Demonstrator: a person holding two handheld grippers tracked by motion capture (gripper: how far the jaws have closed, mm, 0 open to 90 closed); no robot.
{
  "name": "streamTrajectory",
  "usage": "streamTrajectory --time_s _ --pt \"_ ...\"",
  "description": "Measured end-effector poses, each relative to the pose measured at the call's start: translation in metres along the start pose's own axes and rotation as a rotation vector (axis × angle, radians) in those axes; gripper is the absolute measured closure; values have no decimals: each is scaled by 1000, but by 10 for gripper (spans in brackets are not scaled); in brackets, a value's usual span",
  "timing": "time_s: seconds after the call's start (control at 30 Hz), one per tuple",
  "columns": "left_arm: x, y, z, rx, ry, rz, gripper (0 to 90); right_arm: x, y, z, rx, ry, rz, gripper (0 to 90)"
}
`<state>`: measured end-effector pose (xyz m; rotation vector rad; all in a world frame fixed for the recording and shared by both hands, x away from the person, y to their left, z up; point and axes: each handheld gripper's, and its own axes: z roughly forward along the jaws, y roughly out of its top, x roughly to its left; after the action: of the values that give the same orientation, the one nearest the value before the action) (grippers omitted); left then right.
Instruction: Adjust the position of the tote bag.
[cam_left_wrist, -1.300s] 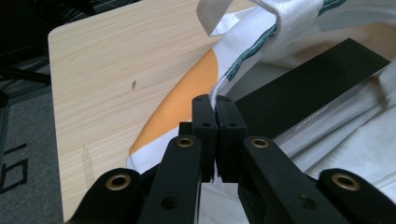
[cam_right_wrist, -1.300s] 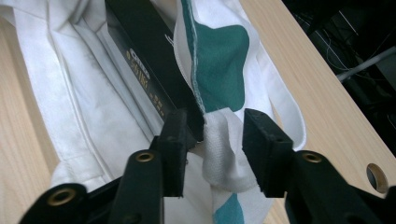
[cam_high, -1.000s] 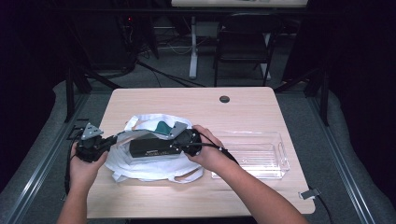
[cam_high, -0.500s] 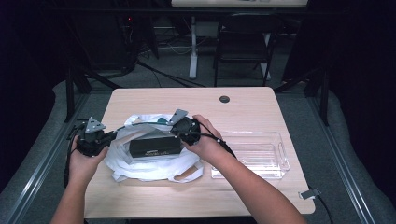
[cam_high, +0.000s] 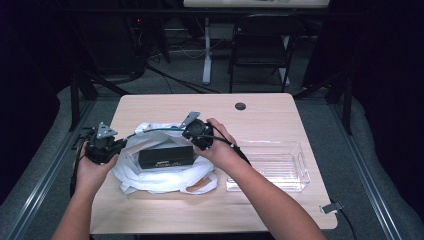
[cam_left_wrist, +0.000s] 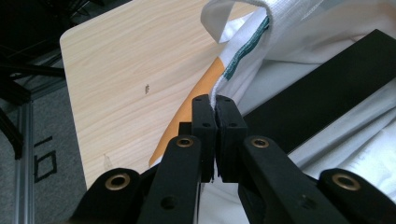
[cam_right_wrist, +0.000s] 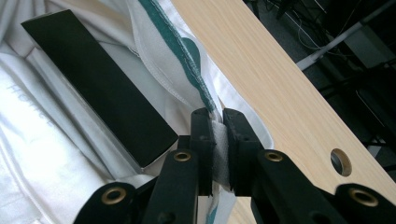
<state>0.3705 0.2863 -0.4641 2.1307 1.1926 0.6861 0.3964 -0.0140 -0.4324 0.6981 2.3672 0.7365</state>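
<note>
A white fabric bag with green trim lies on the wooden table, its mouth held apart. A long black box rests inside it, also seen as the black box and the black box in the gripper views. My left gripper is at the bag's left edge, and the left gripper is shut on the bag's white rim. My right gripper is at the bag's far right edge, and the right gripper is shut on a fold of the bag's rim beside the green trim.
A clear plastic bin stands on the table to the right of the bag. A round cable hole sits near the table's far edge. A dark chair and table legs stand beyond.
My right gripper has moved toward the table's far side and a little up with the bag's rim. The bag's mouth now stands wider around the black box. The left gripper has stayed put.
</note>
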Motion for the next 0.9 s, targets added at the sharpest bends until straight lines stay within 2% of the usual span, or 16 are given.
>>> streamTrajectory --time_s 0.2,0.47,0.73,0.9 --pt "0 4 2 17 11 12 884 -4 2 3 9 -1 14 829" --pt "2 6 6 31 14 8 884 -6 3 9 12 -2 22 830" --pt "2 9 9 40 4 -9 884 -12 3 13 18 18 64 830" --pt "3 10 9 46 7 -10 884 -13 5 14 25 20 71 830"
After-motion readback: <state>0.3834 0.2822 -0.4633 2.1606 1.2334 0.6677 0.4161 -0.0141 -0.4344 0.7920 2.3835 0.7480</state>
